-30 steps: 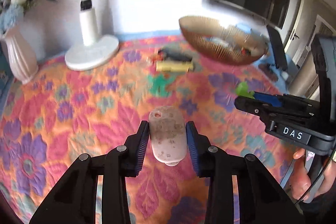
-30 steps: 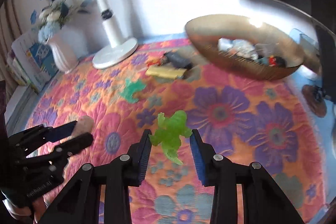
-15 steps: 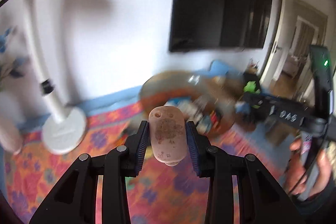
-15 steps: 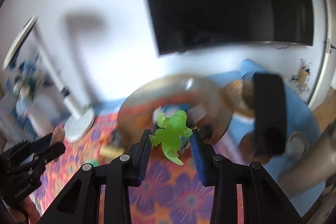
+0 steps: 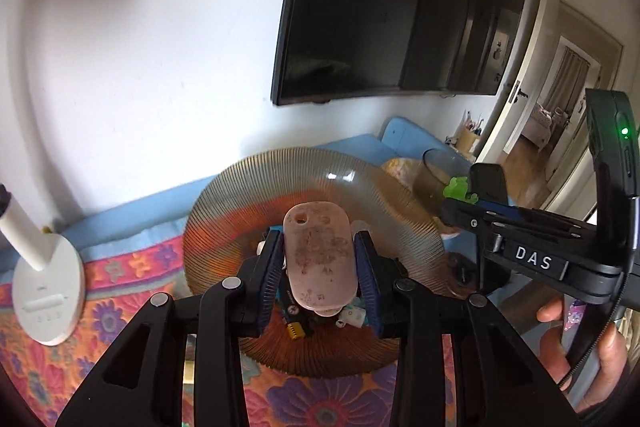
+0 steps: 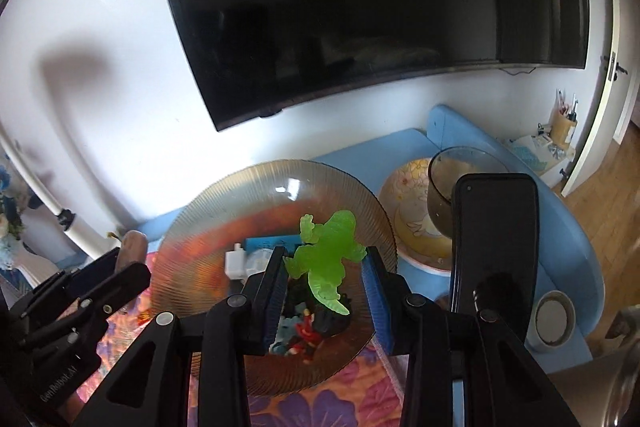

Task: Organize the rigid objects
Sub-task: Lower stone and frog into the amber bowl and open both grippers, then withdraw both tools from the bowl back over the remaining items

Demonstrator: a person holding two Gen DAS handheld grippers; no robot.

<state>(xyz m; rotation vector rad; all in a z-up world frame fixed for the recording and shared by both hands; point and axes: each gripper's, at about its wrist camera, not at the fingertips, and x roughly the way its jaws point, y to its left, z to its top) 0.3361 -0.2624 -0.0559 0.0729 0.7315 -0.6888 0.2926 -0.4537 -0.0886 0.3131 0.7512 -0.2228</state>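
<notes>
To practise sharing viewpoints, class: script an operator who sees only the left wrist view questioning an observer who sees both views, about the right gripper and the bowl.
Operator: What does the right gripper hold?
Observer: A translucent green plastic tailed creature, pinched between its jaws.
Operator: My mottled pink oval slab hides the middle of the ribbed amber glass bowl. What's there?
Observer: A small white block beside a flat blue piece.
</notes>
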